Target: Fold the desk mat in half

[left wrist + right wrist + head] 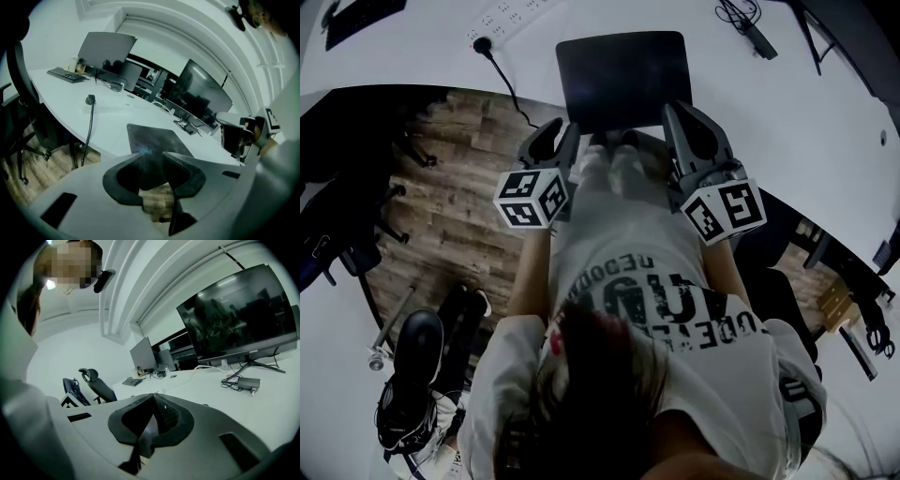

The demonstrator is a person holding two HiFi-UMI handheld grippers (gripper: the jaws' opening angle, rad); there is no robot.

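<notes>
The dark desk mat [623, 80] lies flat on the white desk [769, 122], its near edge toward me. My left gripper [566, 127] hovers at the mat's near left corner, and my right gripper [678, 111] at its near right corner. In the left gripper view the left gripper [152, 157] stands open, nothing between its jaws, with the mat [154, 138] lying just beyond the tips. In the right gripper view the right gripper [153, 398] has its tips together, shut on nothing. The mat does not show in that view.
A power strip with a black cable [492, 47] lies on the desk left of the mat. A keyboard [66, 75] and monitors [201, 93] stand farther back. A large monitor [239, 319] and a power adapter [248, 382] are on the right. Office chairs [96, 383] stand on the wooden floor [459, 187].
</notes>
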